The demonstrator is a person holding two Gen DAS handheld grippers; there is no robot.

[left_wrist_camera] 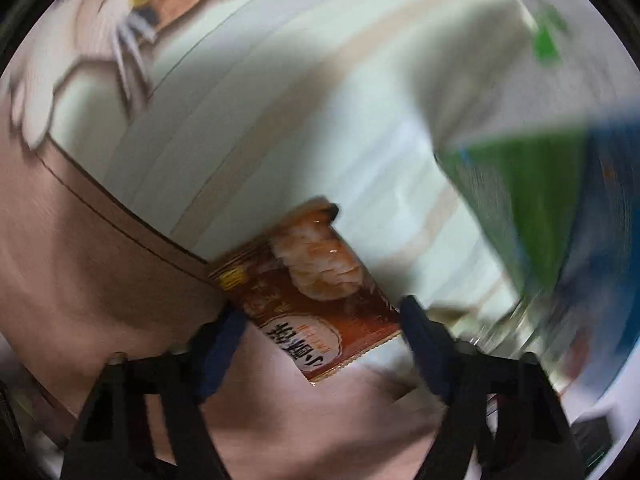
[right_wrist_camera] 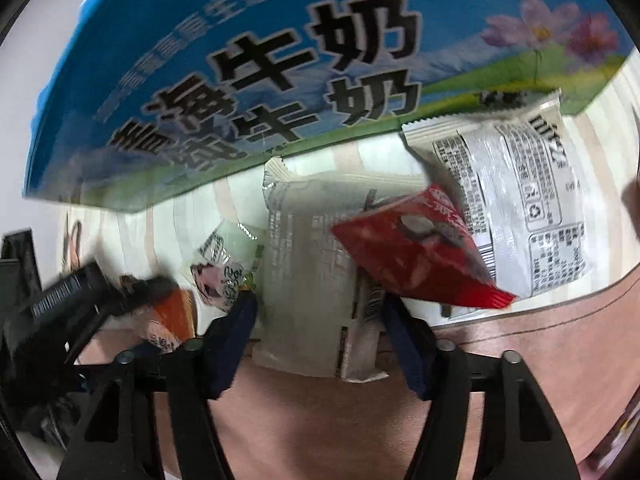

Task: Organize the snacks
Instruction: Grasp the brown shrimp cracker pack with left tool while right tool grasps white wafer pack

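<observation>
The left tool (left_wrist_camera: 322, 320) had its jaws against the sides of a brown packet (left_wrist_camera: 308, 292) on the worktop (left_wrist_camera: 280, 120), apparently gripping it; the packet's long axis ran away from the camera. The right tool (right_wrist_camera: 318, 320) likewise pinched a grey packet (right_wrist_camera: 308, 272), lengthwise ahead. A red packet (right_wrist_camera: 416, 256) overlapping it might drag along when lifted.
</observation>
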